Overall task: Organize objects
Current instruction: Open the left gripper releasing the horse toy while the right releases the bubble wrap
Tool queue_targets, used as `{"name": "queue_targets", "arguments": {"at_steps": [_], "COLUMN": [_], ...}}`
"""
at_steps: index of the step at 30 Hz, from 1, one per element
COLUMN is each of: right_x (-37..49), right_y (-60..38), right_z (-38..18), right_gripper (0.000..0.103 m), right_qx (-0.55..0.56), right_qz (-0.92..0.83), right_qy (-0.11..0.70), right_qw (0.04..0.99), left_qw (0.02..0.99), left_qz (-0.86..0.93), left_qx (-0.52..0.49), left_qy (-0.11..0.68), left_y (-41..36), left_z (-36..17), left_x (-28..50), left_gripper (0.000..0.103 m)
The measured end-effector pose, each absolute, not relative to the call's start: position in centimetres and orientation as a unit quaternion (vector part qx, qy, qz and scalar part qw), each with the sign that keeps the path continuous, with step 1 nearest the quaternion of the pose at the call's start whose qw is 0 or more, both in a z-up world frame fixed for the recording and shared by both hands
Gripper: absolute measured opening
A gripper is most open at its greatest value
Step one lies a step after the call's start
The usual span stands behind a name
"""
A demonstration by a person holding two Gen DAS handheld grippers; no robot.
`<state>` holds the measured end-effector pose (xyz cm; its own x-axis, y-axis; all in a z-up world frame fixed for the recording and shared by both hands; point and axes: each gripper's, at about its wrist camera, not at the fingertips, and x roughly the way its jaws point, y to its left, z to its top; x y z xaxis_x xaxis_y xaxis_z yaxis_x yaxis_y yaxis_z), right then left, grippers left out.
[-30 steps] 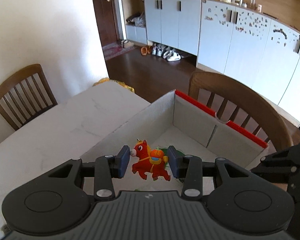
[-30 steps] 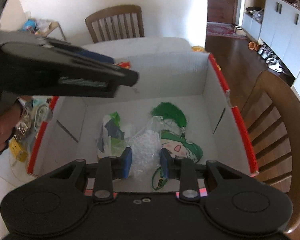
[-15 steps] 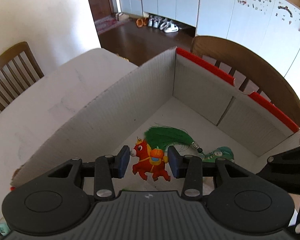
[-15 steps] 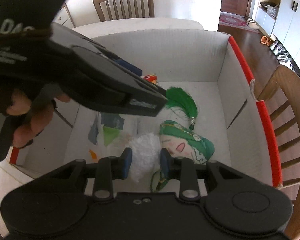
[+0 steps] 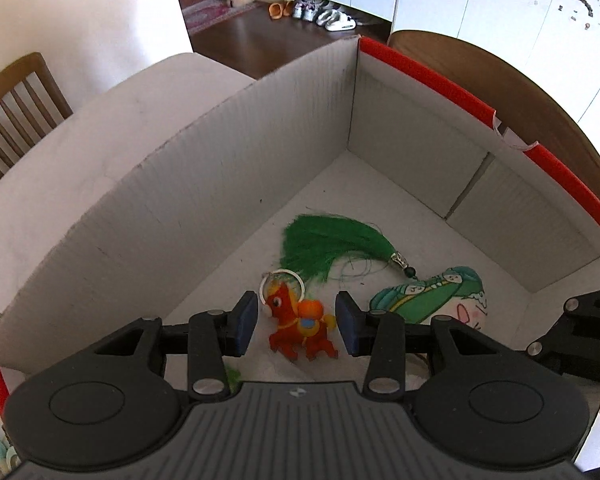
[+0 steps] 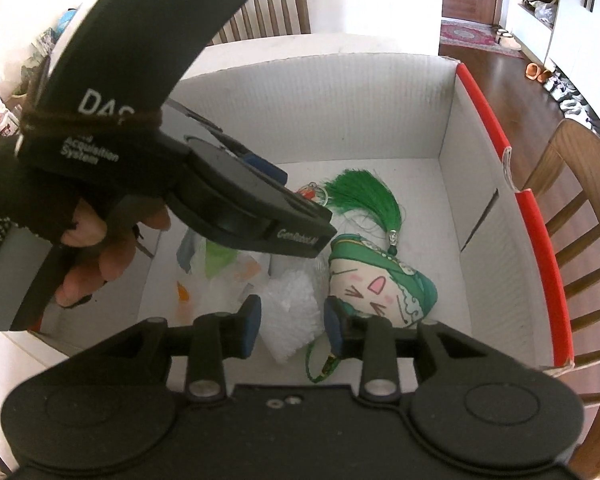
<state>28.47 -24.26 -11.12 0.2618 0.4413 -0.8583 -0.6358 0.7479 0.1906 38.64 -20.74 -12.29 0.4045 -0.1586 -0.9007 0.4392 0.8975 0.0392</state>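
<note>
Open left tongs (image 5: 296, 322), horse keychain (image 5: 300, 326) btwn pads, box (image 5: 220, 184)
</note>
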Motion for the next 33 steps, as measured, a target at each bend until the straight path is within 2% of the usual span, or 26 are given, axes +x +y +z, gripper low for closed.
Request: {"name": "queue_targets", "arguments": {"at_steps": [4, 20, 33], "right_x": [28.3, 27.4, 25.9], "right_y": [-24.5, -26.8, -27.5], "right_z": [-10.7, -6.8, -3.8], "right_gripper": [0.034, 0.035, 0.038], "right_qx": [-0.092, -0.071, -0.048], "right_qz": [0.344, 0.334, 0.335], "right_qy": [0.5, 0.47, 0.441], "right_qw": [0.789, 0.814, 0.831], "left_qw": [0.83, 0.867, 0.9], "left_qz": [-0.178, -0.173, -0.183], "left_qx": [0.134, 0.096, 0.07], "left_qy": [0.512, 0.457, 0.39], "left_y": [-20.9, -18.5, -15.8], "left_z": [-12.1, -7.1, -1.4], "left_x": [38.6, 35.5, 30.1], "left_gripper": [0.055, 0.054, 0.054]}}
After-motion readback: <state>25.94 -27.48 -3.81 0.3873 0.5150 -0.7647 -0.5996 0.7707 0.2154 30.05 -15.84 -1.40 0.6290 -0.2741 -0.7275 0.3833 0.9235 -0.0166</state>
